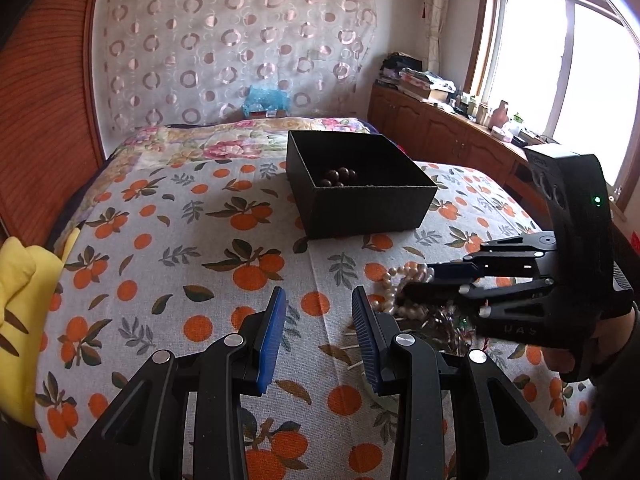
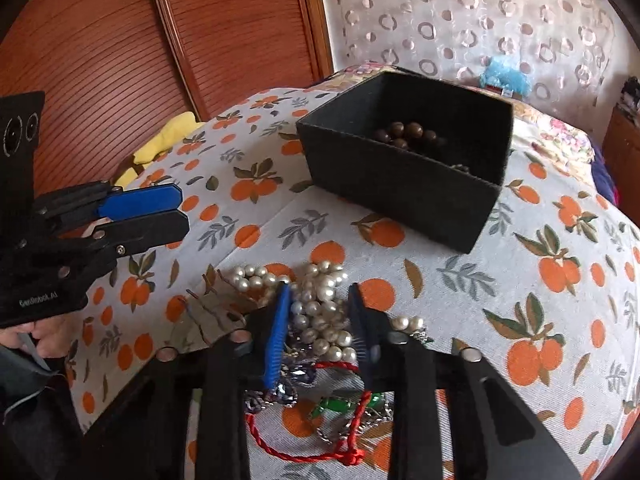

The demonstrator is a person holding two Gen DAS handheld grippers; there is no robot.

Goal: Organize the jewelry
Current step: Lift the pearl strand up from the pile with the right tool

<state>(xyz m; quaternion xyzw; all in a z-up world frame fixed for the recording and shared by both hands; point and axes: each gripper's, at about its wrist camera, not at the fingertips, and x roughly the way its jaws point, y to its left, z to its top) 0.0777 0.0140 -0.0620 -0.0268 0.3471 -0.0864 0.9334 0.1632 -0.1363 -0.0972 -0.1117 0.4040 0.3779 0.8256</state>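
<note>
jewelry [image 2: 320,320] mostly still heaped on the bed [image 2: 500,300], one brown bead string [image 2: 408,134] boxed.
my right tool [image 2: 318,312] straddles the pearls [image 2: 326,280], released; left tool [image 1: 318,320] released, empty; black box [image 2: 400,184] nearby.

The bed [image 2: 500,300] is covered with a pale sheet printed with oranges and leaves. On it, toward 12 o'clock in the right wrist view, sits an open black box [image 2: 404,184]. At 6 o'clock lies a heap of pearl strands [image 2: 324,312], touching a red cord [image 2: 304,452] and green stones [image 2: 340,404]. A yellow cloth [image 1: 20,300] lies at 9 o'clock in the left wrist view
</note>
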